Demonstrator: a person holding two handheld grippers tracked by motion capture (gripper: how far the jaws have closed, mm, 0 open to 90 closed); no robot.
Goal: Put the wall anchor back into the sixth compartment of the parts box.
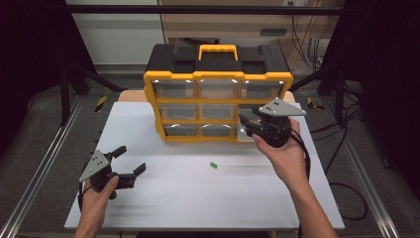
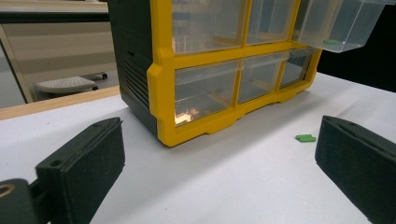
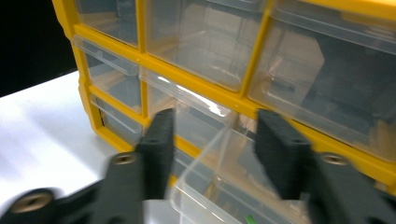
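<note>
A yellow and black drawer cabinet (image 1: 170, 75) with clear drawers stands at the back of the white table (image 1: 198, 198). One clear drawer (image 3: 219, 186) on its right side is pulled out; in the left gripper view this drawer (image 2: 345, 23) holds a small green piece (image 2: 332, 42). My right gripper (image 3: 212, 121) is open, its jaws standing either side of that drawer's front corner. It sits at the cabinet's right front (image 1: 245, 125). Another green piece (image 1: 214, 165) lies on the table. My left gripper (image 1: 131, 158) is open and empty at the near left, pointing toward the cabinet (image 2: 161, 79).
The cabinet has a yellow carry handle (image 1: 218, 49) on top. Metal rails (image 1: 44, 163) run along both sides of the table. Cables (image 1: 346, 198) trail off the right edge. Bare white table lies between the two grippers.
</note>
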